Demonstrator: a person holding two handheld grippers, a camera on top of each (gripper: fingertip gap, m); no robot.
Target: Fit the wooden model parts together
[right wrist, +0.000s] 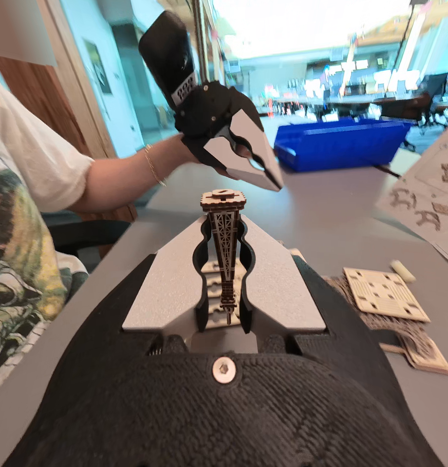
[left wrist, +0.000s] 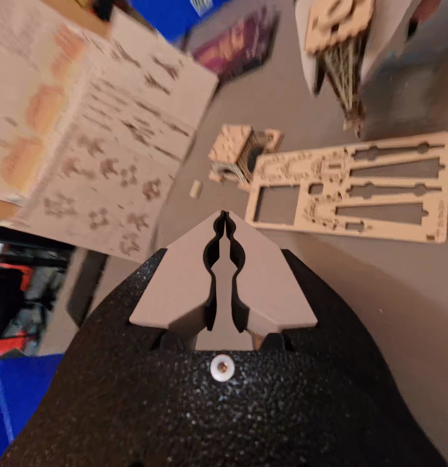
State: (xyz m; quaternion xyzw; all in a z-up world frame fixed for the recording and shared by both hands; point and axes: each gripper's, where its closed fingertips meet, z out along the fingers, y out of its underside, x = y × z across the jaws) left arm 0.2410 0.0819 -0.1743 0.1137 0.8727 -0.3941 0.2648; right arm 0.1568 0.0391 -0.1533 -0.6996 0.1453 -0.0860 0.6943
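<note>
The right gripper holds the tapered lattice spire of the wooden model, its jaws closed narrow on the upper shaft just under the square stepped platform, with the thin pointed end hanging back toward the camera, so the piece is carried upside down above the surface. The left gripper hangs empty over the surface, its jaws pressed together at the tips with nothing between them. Ahead of it stands the small arched base block of the model, already built and standing beside the punched-out wooden sheet, whose long openings show that most of its parts are already out. A small pale peg lies loose near the base block, and the folded instruction sheet is spread to the left. By my reading, the two main sections are each complete but well apart, so the joining itself is not yet done: the spire has to be turned over and seated on the base block, likely with the left gripper steadying that block.
</note>
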